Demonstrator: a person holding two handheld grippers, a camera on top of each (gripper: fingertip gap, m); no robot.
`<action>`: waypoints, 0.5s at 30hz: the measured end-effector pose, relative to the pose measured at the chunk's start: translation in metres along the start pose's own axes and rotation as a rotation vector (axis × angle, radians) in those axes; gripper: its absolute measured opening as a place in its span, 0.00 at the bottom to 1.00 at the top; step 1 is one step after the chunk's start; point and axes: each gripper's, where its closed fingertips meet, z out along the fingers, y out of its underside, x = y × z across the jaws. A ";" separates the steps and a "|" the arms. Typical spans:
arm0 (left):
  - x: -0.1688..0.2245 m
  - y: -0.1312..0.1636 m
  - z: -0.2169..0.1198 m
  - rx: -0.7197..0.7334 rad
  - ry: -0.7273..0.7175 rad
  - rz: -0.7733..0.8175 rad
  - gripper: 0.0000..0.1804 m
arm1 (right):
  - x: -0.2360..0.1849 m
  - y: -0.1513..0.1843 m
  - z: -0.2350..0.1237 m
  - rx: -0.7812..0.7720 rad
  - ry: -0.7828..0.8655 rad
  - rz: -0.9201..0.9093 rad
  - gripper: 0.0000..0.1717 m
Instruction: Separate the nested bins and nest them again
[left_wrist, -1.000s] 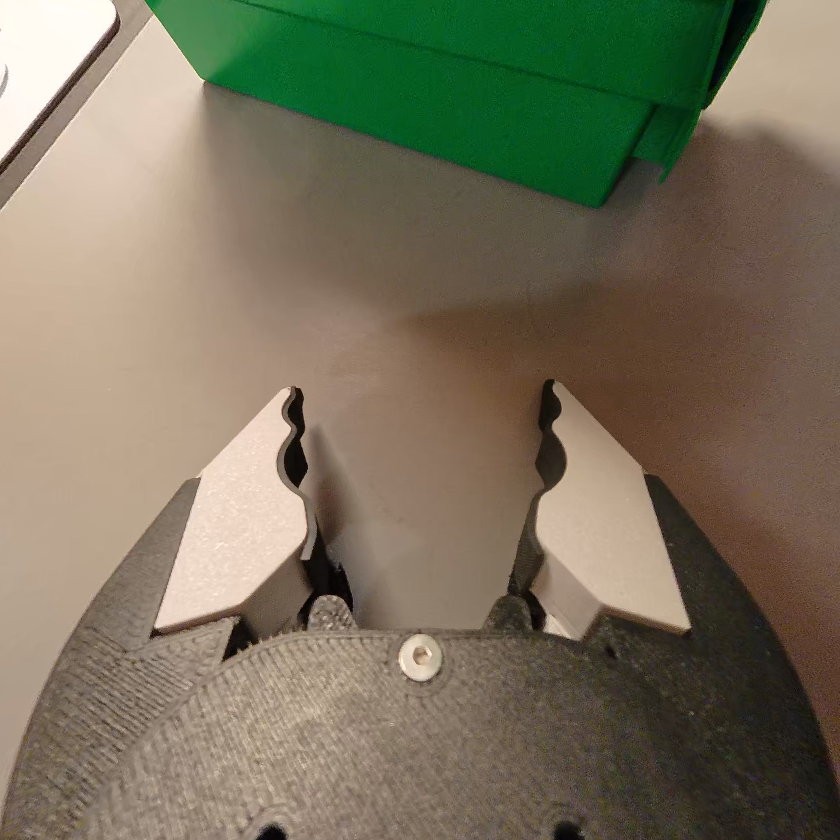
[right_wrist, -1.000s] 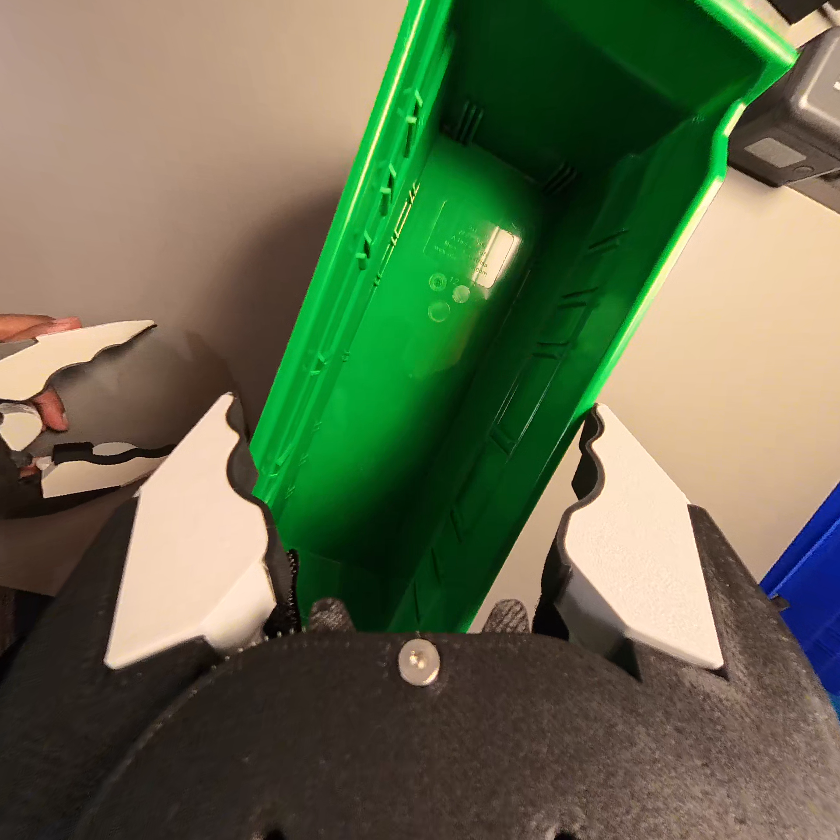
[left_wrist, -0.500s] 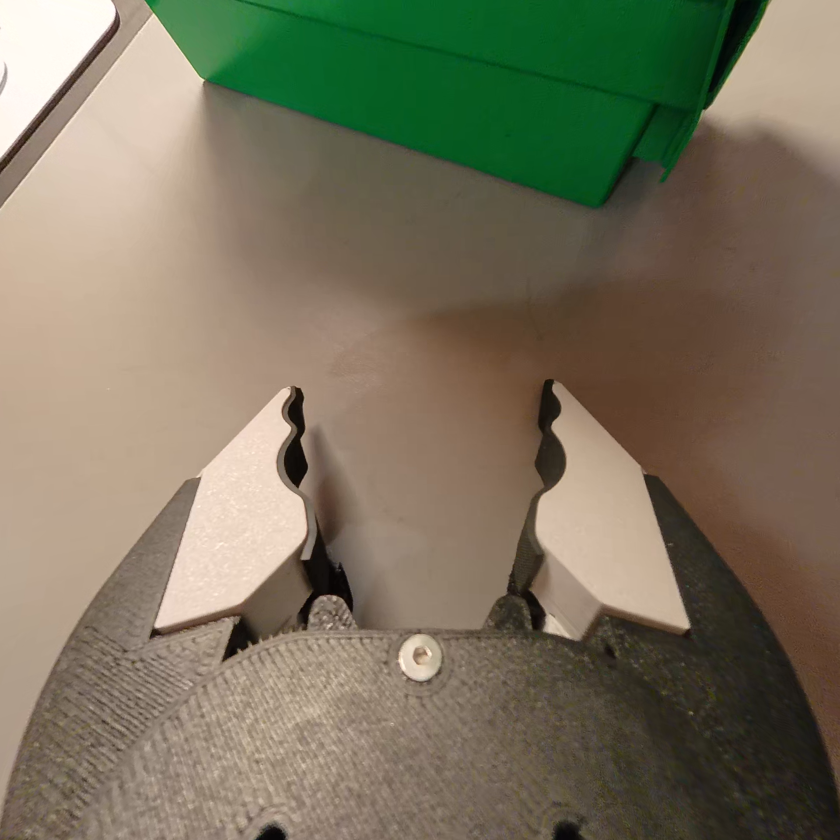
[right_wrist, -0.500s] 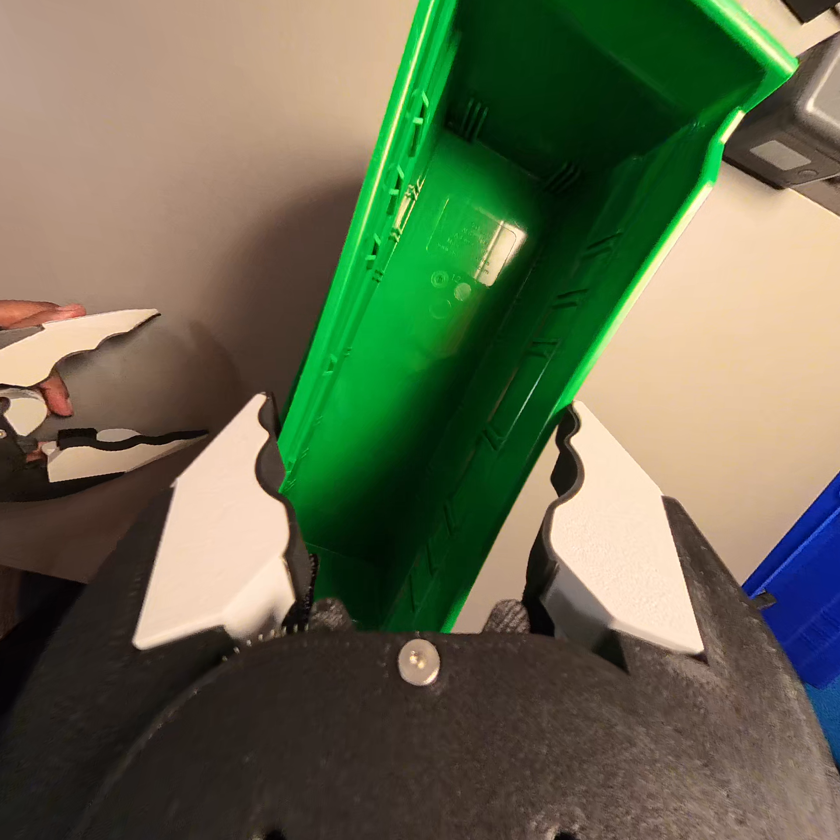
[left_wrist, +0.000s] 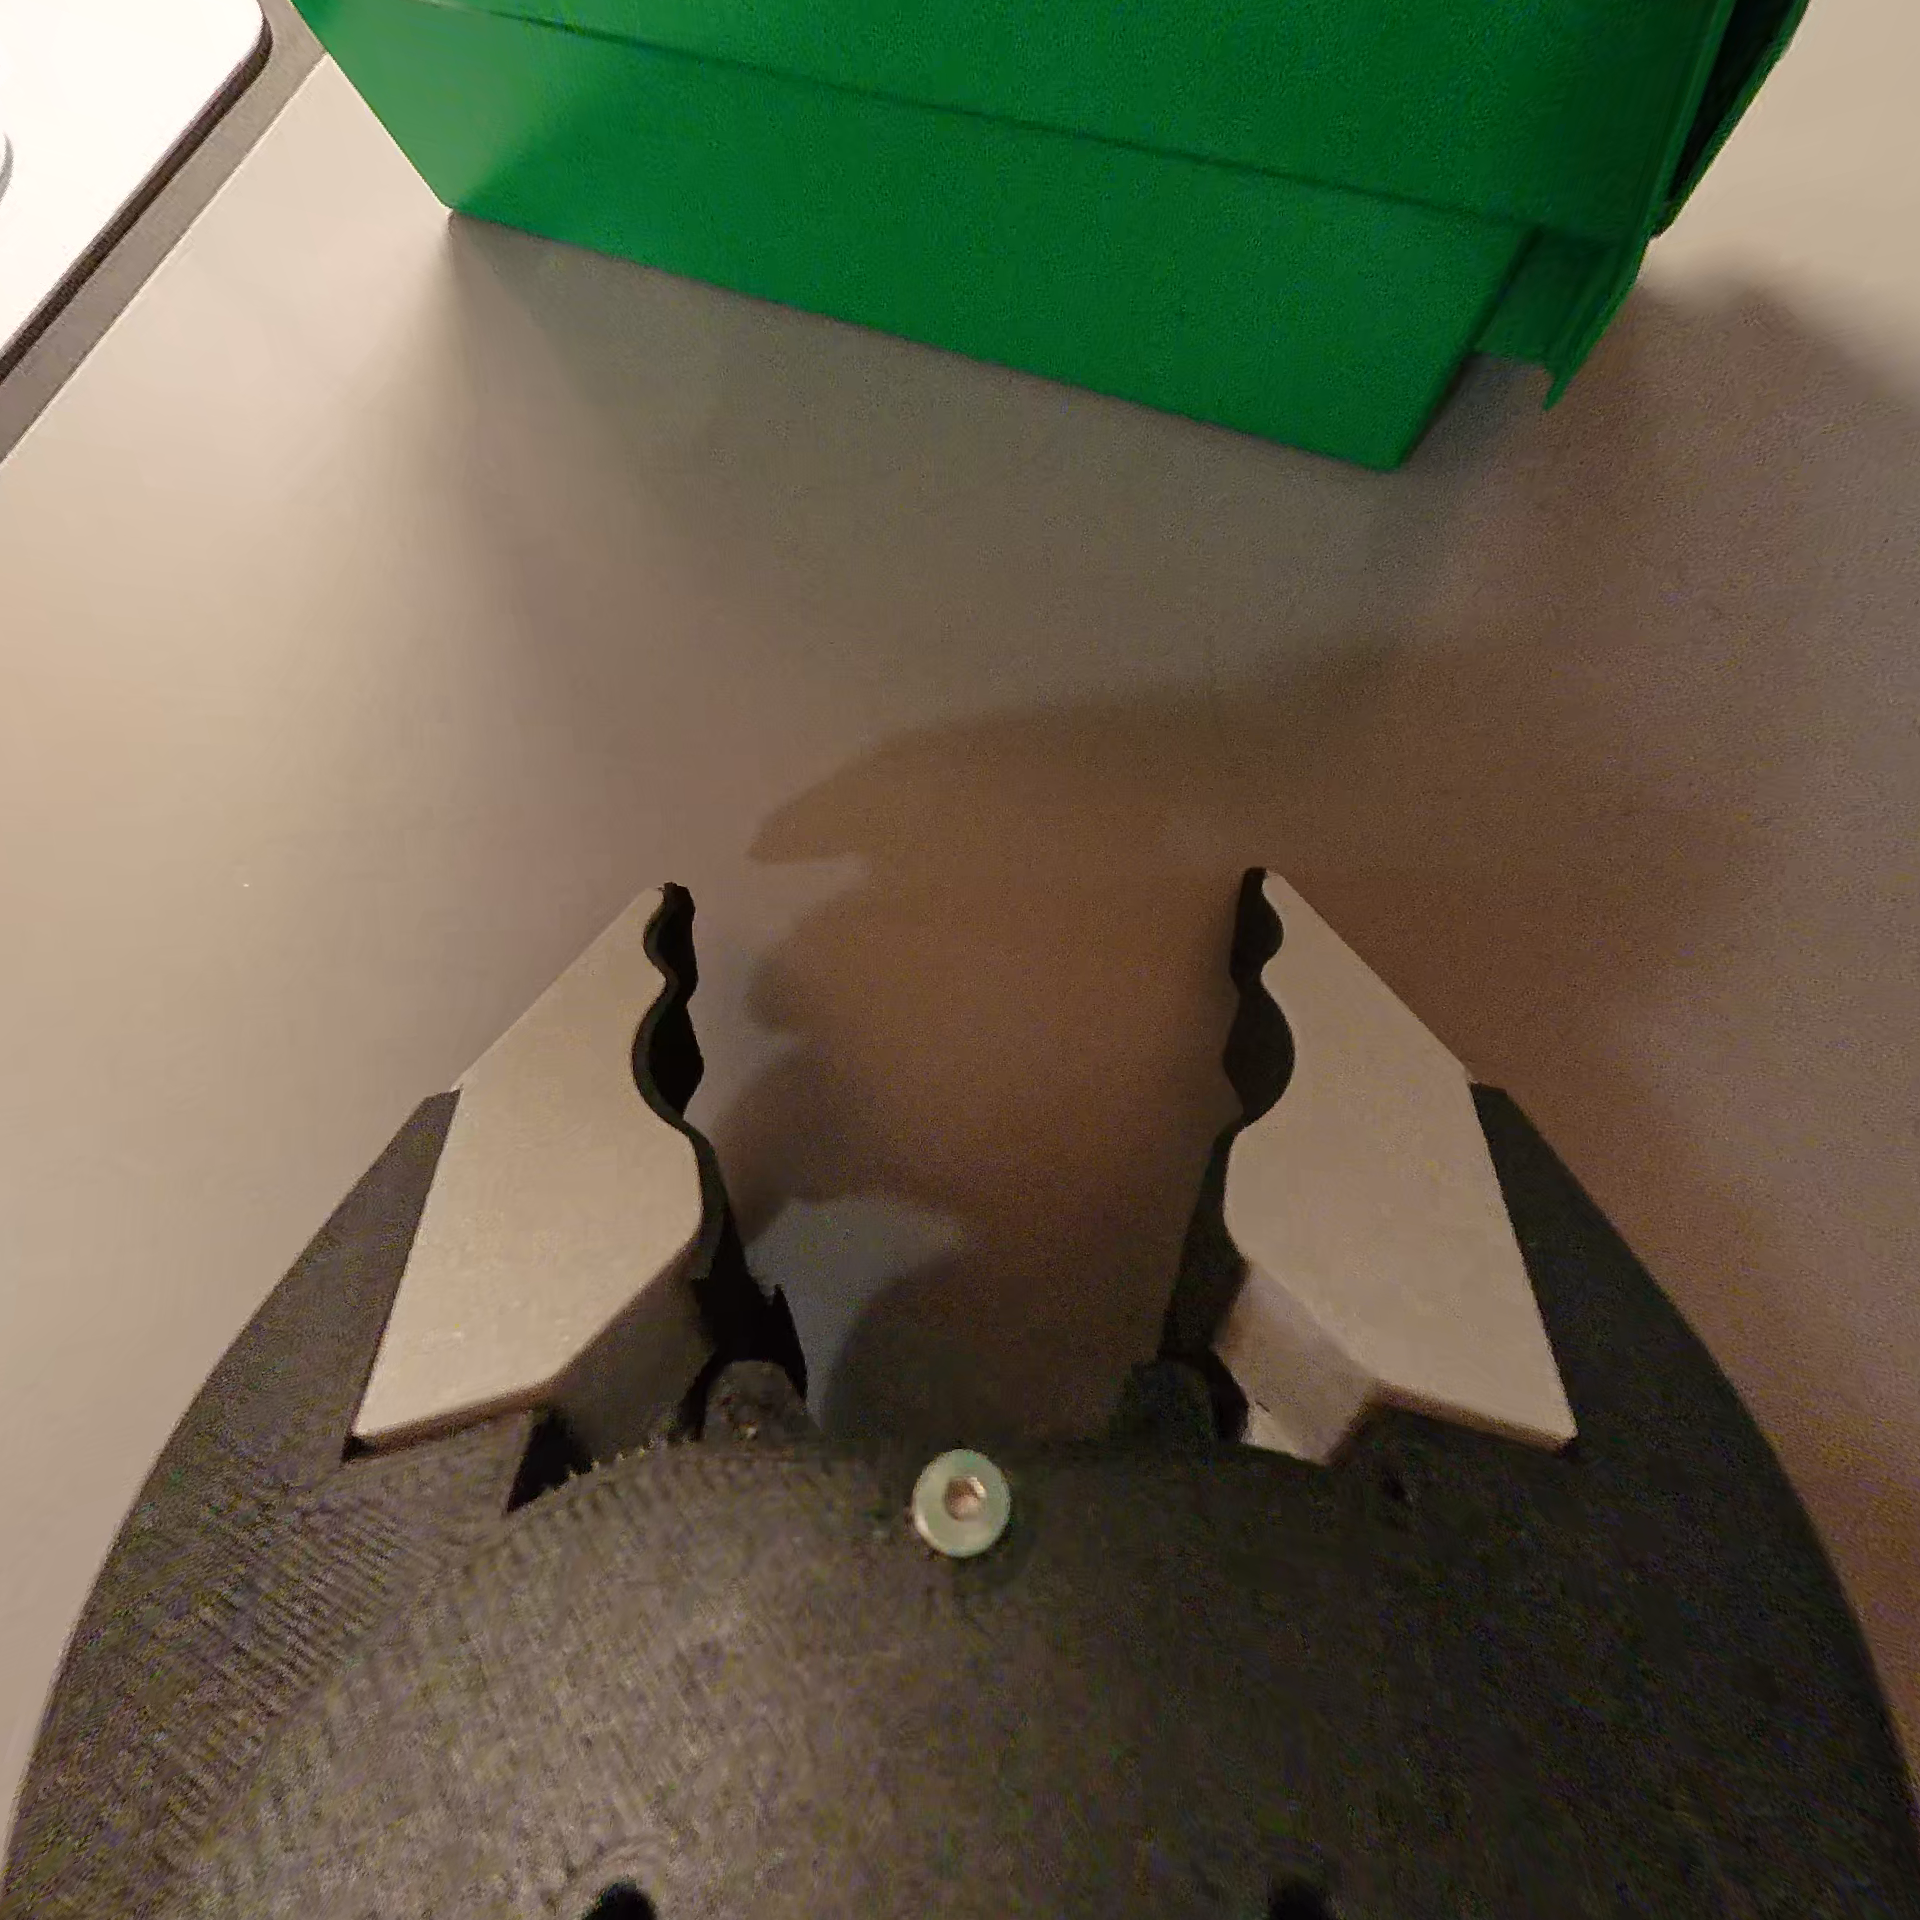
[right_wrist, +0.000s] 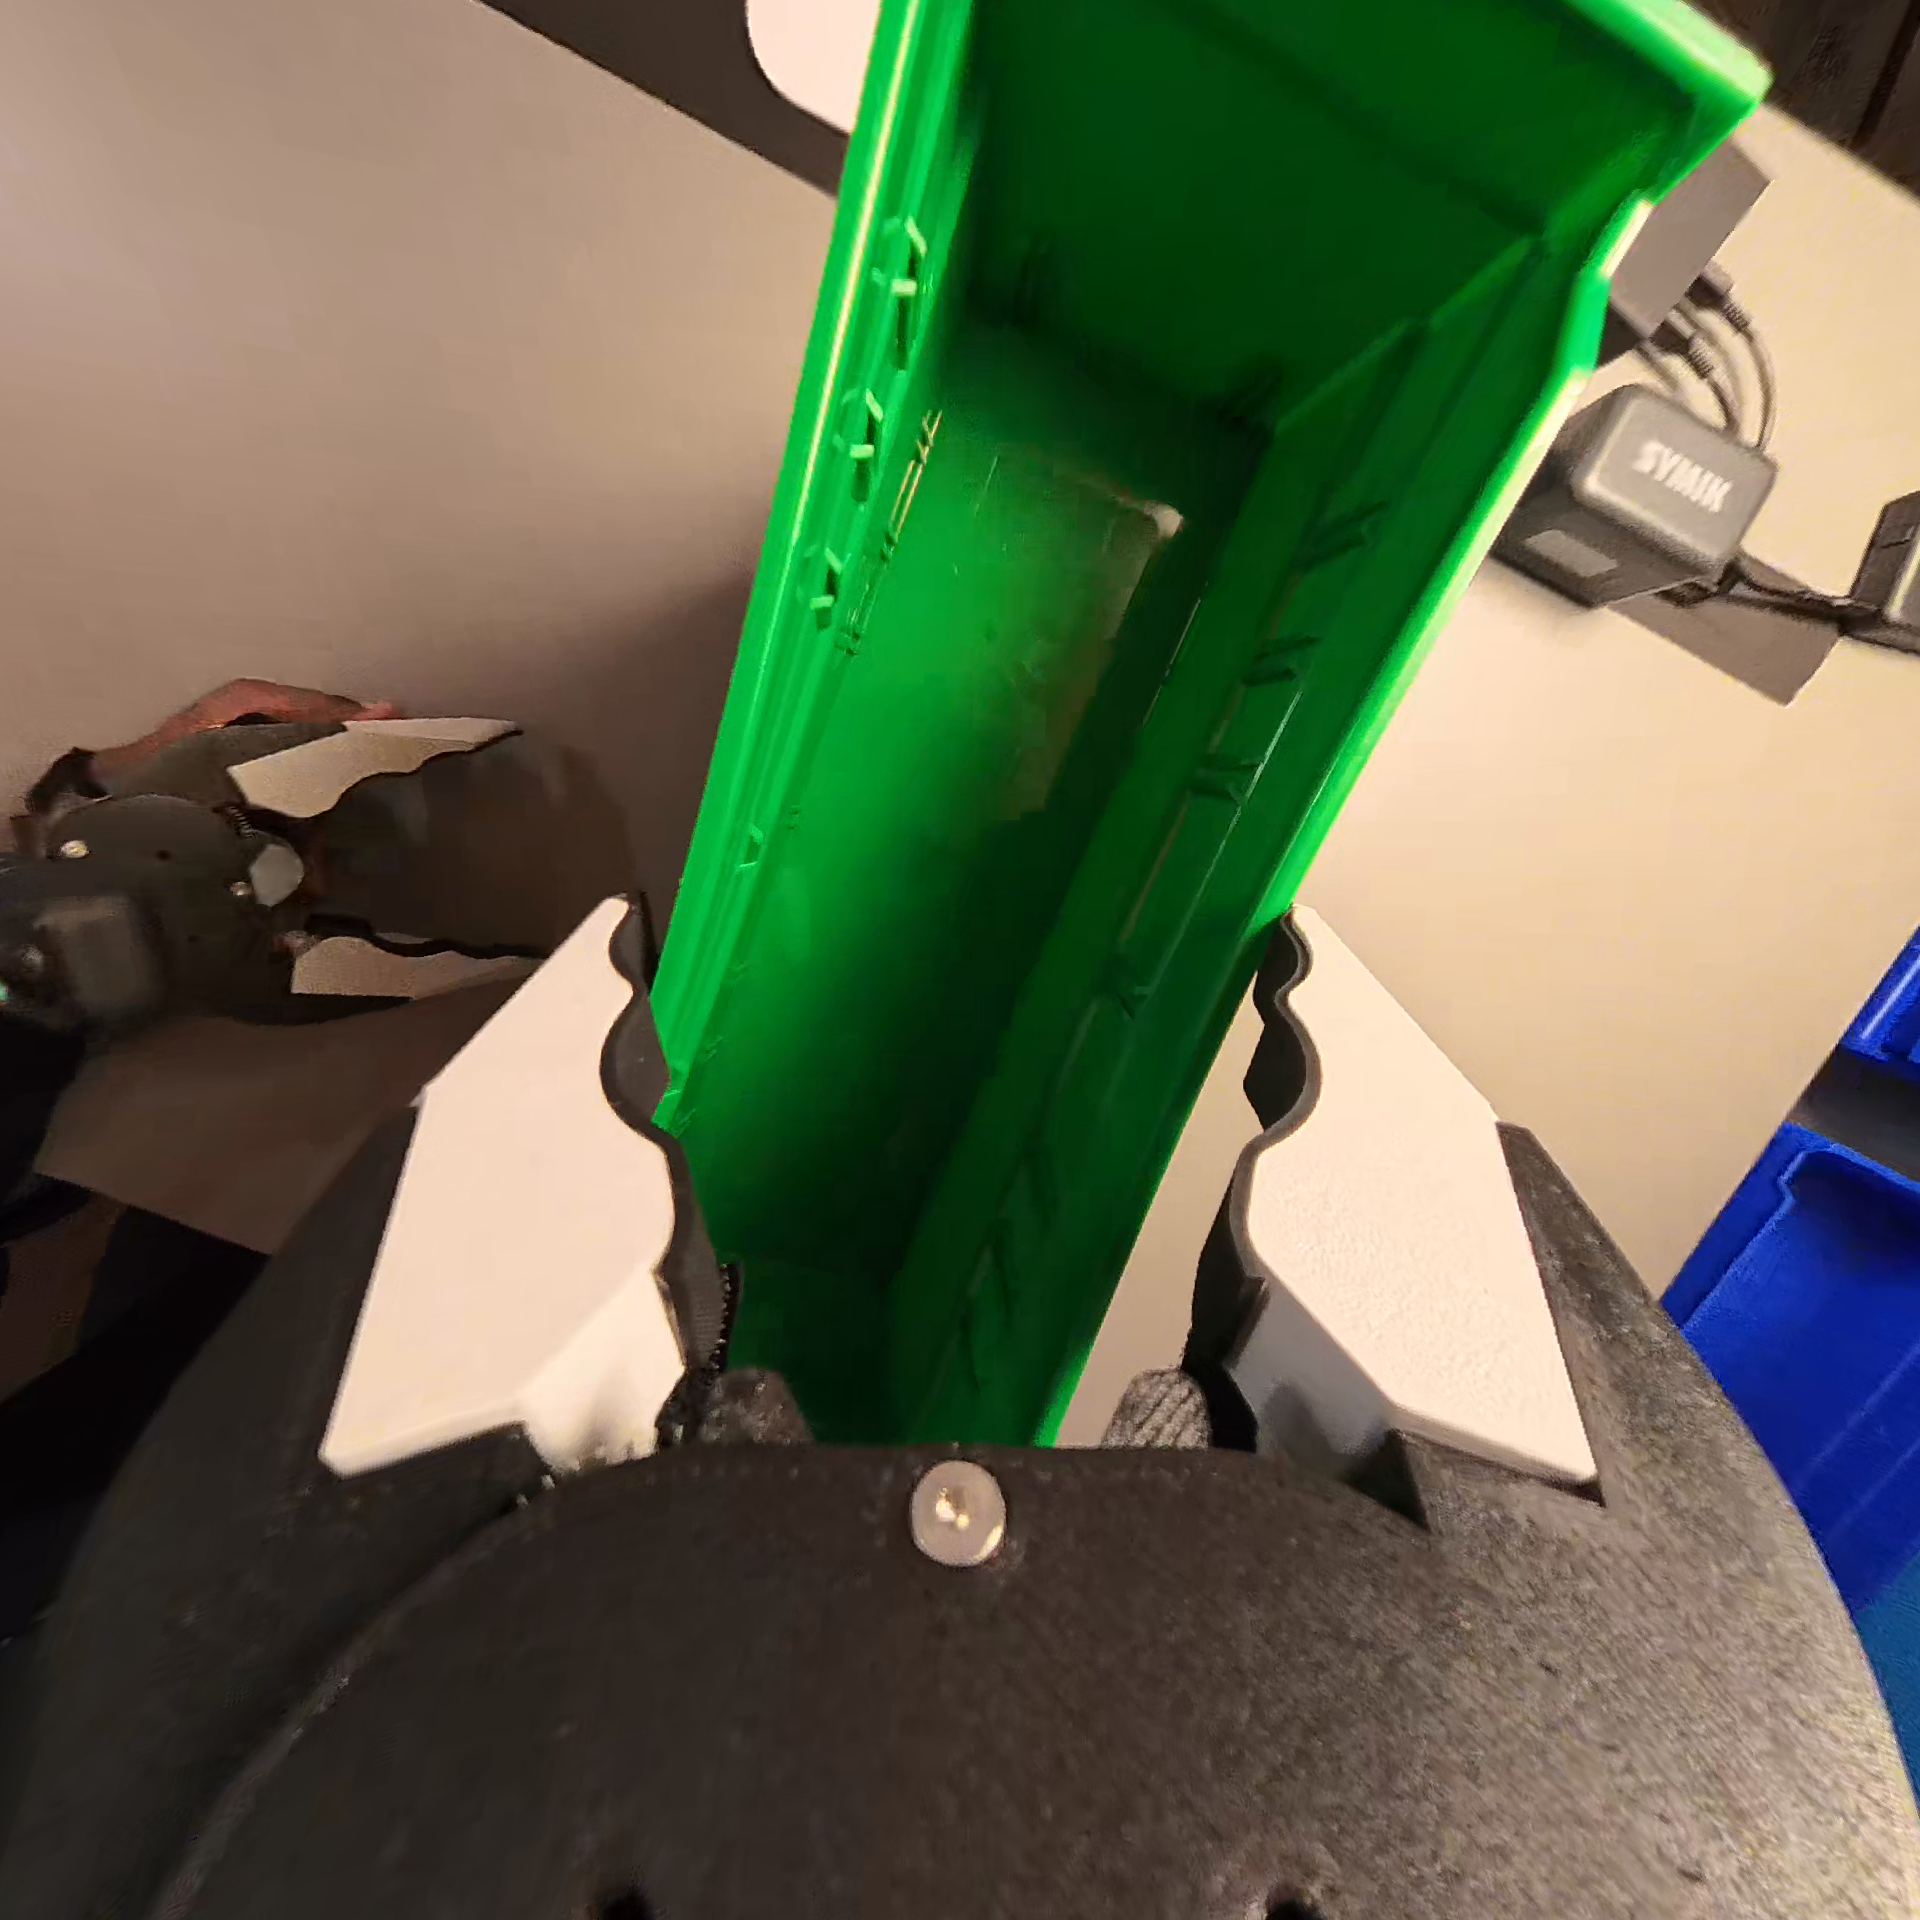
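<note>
In the right wrist view I look down into a long green bin (right_wrist: 1039, 727) that runs away from me between my fingers. My right gripper (right_wrist: 961, 909) has closed on it, with the left pad (right_wrist: 634, 1039) against one long wall and the right fingertip (right_wrist: 1283, 956) against the other rim. In the left wrist view the green bin's stepped outer side (left_wrist: 935, 260) stands at the top of the frame on the beige table (left_wrist: 416, 675). My left gripper (left_wrist: 963, 881) is open and empty, well short of the bin. It also shows in the right wrist view (right_wrist: 525, 842), open, left of the bin.
Blue bins (right_wrist: 1818, 1247) stand at the right edge of the right wrist view. A grey power adapter (right_wrist: 1652, 499) with cables lies beyond the green bin. A white object with a dark border (left_wrist: 104, 125) sits at the table's far left. A hand (right_wrist: 260, 707) holds the left gripper.
My right gripper's fingers have closed from wide apart onto the green bin's two long walls, and its view has tipped upward. The left gripper has stayed open and nearly still.
</note>
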 end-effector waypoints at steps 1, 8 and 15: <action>0.000 0.000 0.000 0.000 0.000 0.000 0.57 | 0.003 0.000 -0.010 0.019 -0.005 0.001 0.68; 0.000 0.000 0.000 -0.002 0.002 -0.003 0.57 | 0.054 0.029 -0.054 0.088 0.048 0.026 0.68; 0.000 0.000 0.000 -0.001 -0.001 0.000 0.57 | 0.113 0.096 -0.007 0.018 0.065 0.122 0.68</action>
